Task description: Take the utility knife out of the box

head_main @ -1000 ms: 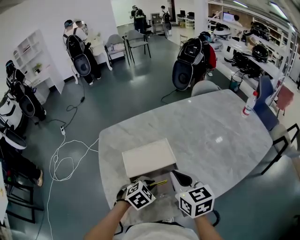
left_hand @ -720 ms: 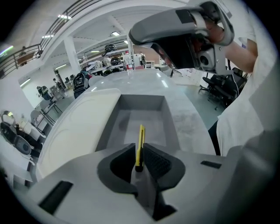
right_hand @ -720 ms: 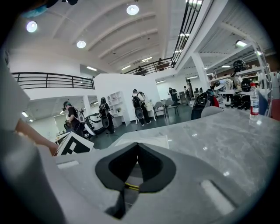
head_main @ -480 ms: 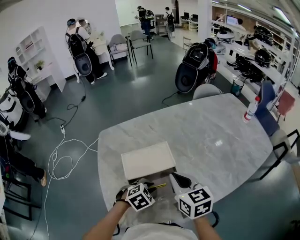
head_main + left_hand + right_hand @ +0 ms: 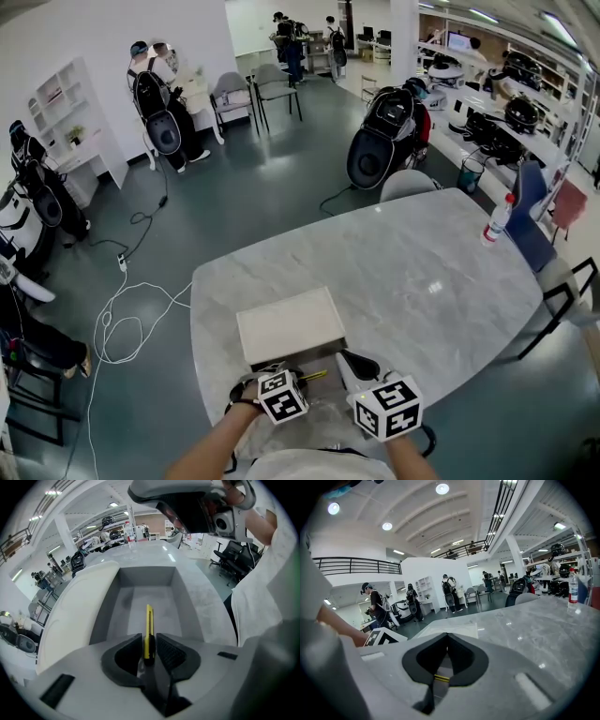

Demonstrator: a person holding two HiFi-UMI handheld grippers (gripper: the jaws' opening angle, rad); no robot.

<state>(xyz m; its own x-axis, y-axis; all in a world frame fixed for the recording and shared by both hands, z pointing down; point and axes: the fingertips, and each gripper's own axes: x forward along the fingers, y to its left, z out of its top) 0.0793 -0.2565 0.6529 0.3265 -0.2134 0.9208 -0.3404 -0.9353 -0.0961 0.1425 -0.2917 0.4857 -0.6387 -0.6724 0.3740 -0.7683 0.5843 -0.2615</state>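
Utility knife (image 5: 148, 620), yellow, is clamped by the left gripper (image 5: 149, 644) at lower centre, over the open box (image 5: 105, 616); the right gripper (image 5: 447, 638) has its jaws together, empty.

Grey marble table (image 5: 422, 272) bears a white box (image 5: 286, 326) and a bottle (image 5: 495, 217).

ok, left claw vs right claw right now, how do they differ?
Left claw is clamped on the yellow utility knife; right claw is shut on nothing. Left claw points into the open box; right claw looks out across the table. Both are closed.
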